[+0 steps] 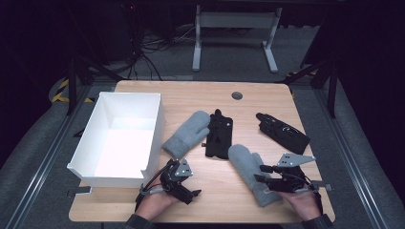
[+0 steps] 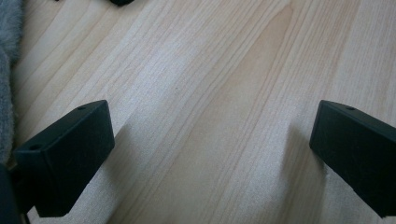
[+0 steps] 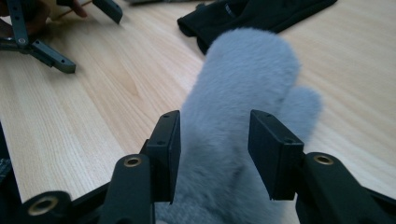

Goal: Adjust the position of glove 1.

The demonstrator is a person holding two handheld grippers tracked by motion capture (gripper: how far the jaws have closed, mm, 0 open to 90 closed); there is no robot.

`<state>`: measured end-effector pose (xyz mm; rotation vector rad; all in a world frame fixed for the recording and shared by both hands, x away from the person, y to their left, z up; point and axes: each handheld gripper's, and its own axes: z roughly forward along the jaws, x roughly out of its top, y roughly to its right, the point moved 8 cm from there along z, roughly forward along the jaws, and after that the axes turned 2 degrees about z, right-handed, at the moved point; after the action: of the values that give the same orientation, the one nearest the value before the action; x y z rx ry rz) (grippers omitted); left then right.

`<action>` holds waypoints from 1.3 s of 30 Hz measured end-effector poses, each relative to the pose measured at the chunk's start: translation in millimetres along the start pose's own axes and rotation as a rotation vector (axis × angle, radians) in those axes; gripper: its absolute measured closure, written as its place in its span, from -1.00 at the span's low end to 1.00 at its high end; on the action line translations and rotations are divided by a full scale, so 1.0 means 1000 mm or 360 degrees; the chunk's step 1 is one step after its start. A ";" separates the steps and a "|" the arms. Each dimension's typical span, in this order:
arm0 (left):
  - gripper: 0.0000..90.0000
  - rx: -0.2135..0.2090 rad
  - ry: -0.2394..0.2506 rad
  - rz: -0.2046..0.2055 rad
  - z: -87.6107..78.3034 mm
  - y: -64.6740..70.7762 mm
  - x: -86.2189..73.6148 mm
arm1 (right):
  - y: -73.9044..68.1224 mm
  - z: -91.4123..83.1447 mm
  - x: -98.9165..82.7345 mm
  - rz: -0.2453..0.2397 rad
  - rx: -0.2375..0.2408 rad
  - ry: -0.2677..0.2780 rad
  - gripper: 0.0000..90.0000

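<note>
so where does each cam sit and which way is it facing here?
High view: above the person's side, looking forward and down on the wooden table; both hands, left gripper and right gripper show at the bottom.
Left gripper view: rides the left gripper, looking down at bare tabletop between its wide-open jaws.
Right gripper view: rides the right gripper, looking along its jaws, which straddle the near grey mitten; the black glove lies beyond.
Shared: the high and right gripper views both show that mitten and the left gripper.

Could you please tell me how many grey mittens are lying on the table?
2. One grey mitten lies near the table's middle, beside the white box and touching a black glove. The other mitten lies nearer the person, between the right gripper's jaws.
</note>
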<state>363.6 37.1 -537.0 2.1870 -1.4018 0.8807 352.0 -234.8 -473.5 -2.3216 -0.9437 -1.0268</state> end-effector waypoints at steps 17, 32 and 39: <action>-0.99 -0.0001 0.0001 0.0000 0.000 0.000 0.000 | 0.036 -0.028 -0.054 -0.0005 -0.0038 -0.0214 1.00; -0.99 0.0000 -0.0001 -0.0004 0.000 0.000 0.000 | 0.003 -0.014 -0.058 -0.0113 0.0173 -0.0292 1.00; -0.99 0.0007 -0.0003 -0.0010 0.000 0.000 0.000 | -0.016 -0.003 -0.053 -0.0174 0.0263 -0.0304 1.00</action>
<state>363.2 37.6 -536.9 2.1946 -1.3943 0.8808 312.4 -247.4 -510.2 -2.2797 -1.1933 -0.7446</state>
